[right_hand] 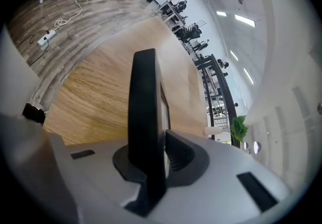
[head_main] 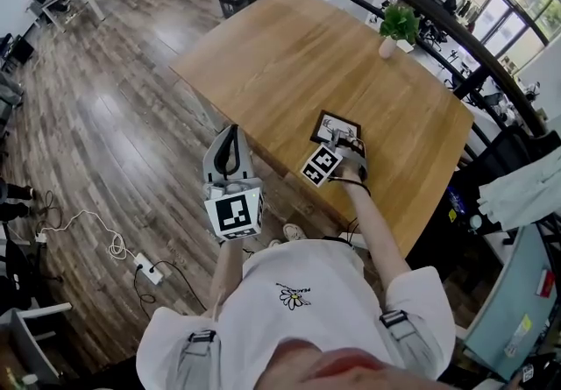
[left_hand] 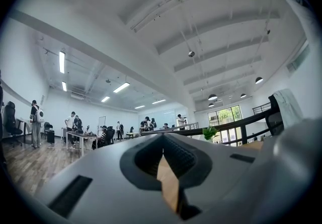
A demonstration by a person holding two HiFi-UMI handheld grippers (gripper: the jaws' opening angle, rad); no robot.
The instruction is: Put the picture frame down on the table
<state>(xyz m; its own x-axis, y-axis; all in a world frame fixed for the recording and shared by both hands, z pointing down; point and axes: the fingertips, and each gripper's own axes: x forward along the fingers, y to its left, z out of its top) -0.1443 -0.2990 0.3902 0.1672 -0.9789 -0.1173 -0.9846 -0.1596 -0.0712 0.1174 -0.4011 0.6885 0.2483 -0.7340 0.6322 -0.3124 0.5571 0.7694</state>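
Note:
The dark picture frame [head_main: 336, 127] with a pale drawing in it is over the near part of the wooden table [head_main: 289, 55]. My right gripper [head_main: 349, 145] is shut on its near edge. In the right gripper view the picture frame [right_hand: 145, 117] stands edge-on between the jaws of the right gripper [right_hand: 157, 153], with the table top behind it. I cannot tell whether it touches the wood. My left gripper [head_main: 230, 141] hangs off the table's left edge over the floor. In its own view the left gripper [left_hand: 164, 153] is shut and holds nothing.
A small potted plant [head_main: 399, 24] stands at the table's far right edge. A dark railing [head_main: 421, 3] curves behind the table, with a white cloth [head_main: 526, 191] draped at the right. A power strip [head_main: 147, 270] and cable lie on the floor at left.

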